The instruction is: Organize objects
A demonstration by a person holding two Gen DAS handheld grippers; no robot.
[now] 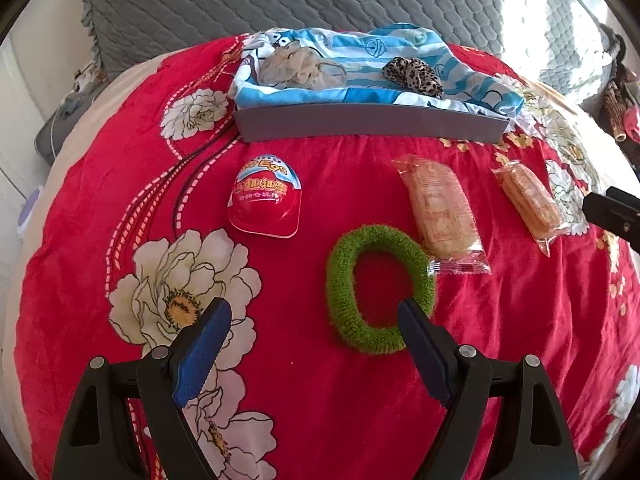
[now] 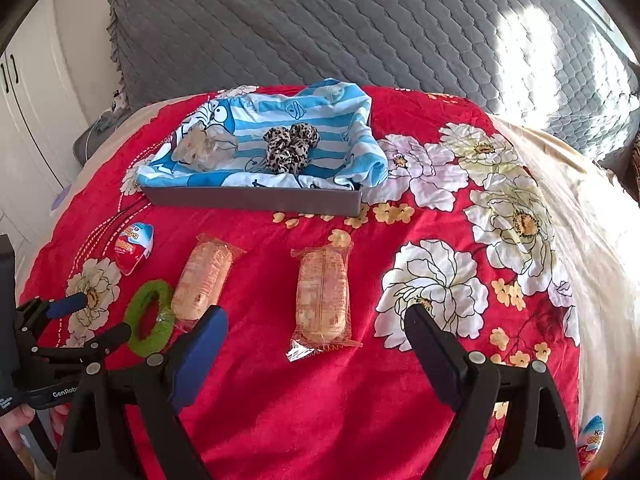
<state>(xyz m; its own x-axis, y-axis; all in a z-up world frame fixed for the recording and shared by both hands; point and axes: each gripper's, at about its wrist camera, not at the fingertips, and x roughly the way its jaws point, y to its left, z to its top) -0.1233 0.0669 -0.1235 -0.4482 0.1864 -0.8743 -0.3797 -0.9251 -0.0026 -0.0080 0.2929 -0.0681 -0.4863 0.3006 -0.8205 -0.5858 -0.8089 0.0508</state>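
Green scrunchie [image 1: 380, 288] lies flat on the red floral bedspread [image 1: 300, 380], its near right rim just under the right finger of the left tongs [image 1: 314, 312], which stand wide apart, gripping nothing. Right tongs [image 2: 316, 320] also gape empty, a wrapped biscuit pack [image 2: 322, 292] lying between their fingers farther out. A second pack [image 2: 202, 284] sits beside the scrunchie, a red toy egg [image 1: 266, 198] left of it. Beyond, a grey tray [image 1: 372, 124] lined with blue striped cloth [image 1: 352, 46] holds a beige scrunchie [image 1: 296, 66] and a leopard one [image 1: 414, 72].
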